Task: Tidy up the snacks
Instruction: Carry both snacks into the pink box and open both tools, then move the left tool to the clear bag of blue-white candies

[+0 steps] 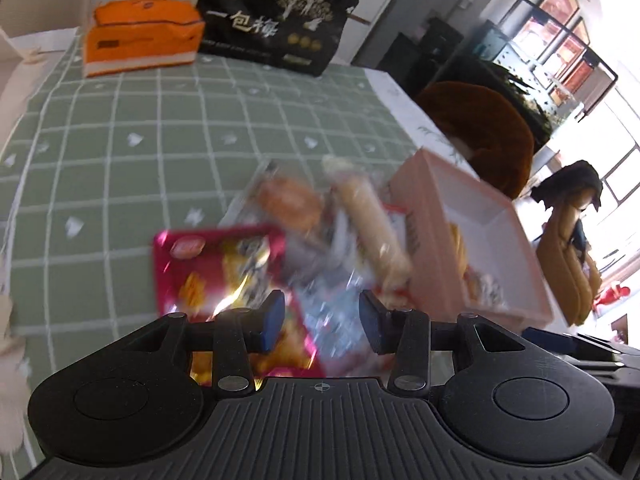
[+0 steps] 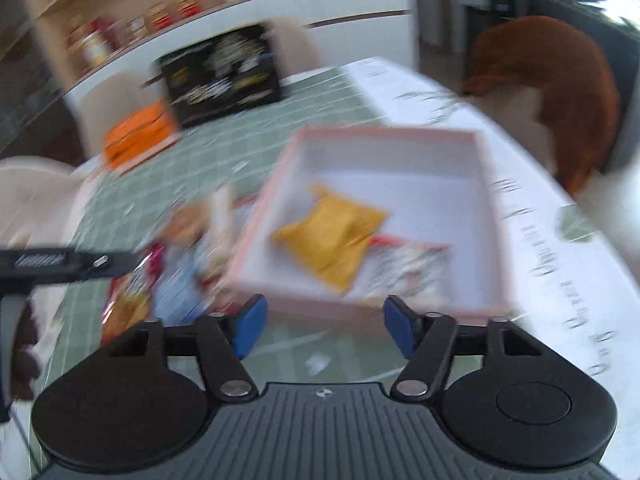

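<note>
A pile of snack packets lies on the green checked tablecloth (image 1: 120, 140): a magenta packet (image 1: 208, 264), a clear packet with a round brown pastry (image 1: 288, 200), a long beige roll (image 1: 372, 224) and a silvery-blue packet (image 1: 332, 312). My left gripper (image 1: 322, 320) hovers open just over the silvery-blue packet, its pads not pressing on anything. To the pile's right stands a pink box (image 1: 492, 240). The right wrist view shows the pink box (image 2: 492, 216) holding a yellow packet (image 2: 332, 236) and a red-and-white packet (image 2: 404, 264). My right gripper (image 2: 325, 330) is open and empty before the box's near wall.
An orange bag (image 1: 140, 36) and a large black bag (image 1: 276, 20) stand at the table's far side. A brown cushioned chair (image 1: 480, 128) sits past the table's right edge. Shelves with jars (image 2: 120, 28) line the back wall. Both views are motion-blurred.
</note>
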Demonstrator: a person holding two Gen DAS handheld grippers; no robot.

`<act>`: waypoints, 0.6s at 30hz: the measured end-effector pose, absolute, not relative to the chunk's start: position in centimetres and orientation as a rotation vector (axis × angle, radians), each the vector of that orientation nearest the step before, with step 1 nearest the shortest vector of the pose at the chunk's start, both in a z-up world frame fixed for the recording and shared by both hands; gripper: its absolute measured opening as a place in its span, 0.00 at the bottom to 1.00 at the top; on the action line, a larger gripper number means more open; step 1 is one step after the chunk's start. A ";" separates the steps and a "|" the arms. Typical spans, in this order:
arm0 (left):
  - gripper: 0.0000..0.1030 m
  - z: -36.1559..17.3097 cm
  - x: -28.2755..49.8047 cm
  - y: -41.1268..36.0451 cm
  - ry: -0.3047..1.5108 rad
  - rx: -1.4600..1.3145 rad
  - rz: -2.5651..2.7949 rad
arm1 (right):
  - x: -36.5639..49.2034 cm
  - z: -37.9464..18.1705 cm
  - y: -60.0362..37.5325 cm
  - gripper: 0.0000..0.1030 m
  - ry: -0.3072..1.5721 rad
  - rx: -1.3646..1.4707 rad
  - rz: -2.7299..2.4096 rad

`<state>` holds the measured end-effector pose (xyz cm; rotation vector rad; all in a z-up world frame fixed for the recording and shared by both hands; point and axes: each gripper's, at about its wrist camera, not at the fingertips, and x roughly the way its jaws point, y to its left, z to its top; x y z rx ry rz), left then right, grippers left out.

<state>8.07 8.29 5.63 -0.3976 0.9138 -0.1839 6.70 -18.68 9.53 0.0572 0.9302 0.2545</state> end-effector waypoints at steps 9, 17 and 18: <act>0.45 6.0 5.6 9.3 0.923 -0.346 -0.160 | 6.7 4.7 -11.6 0.68 0.975 0.102 0.327; 0.45 5.5 6.3 8.9 0.920 -0.352 -0.169 | 9.2 3.4 -10.1 0.46 0.988 0.218 0.339; 0.45 5.4 6.6 8.7 0.917 -0.348 -0.171 | 9.0 3.4 -10.1 0.36 1.004 0.202 0.347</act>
